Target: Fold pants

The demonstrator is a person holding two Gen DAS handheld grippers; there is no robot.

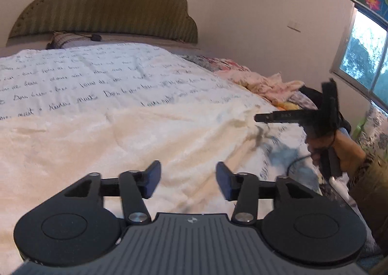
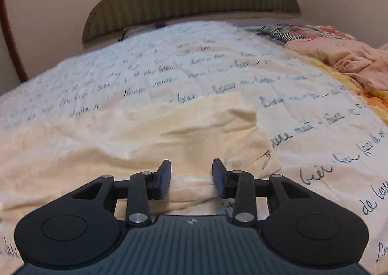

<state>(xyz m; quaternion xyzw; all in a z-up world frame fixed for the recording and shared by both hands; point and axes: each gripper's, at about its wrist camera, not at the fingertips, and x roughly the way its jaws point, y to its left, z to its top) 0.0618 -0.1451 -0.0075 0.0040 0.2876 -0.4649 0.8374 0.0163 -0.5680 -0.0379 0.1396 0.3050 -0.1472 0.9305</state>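
Cream fleece pants lie spread across the bed, on a white quilt printed with script. My left gripper is open and empty, hovering just above the pants' near part. In the right wrist view the pants fill the middle, with a safety pin at their right edge. My right gripper is open, its jaws on either side of a raised fold of the pants' near edge, not closed on it. The right gripper also shows in the left wrist view, held by a hand at the right.
The script quilt covers the bed up to an olive padded headboard. Pink and floral clothes are piled along the bed's right side. A window is on the right wall.
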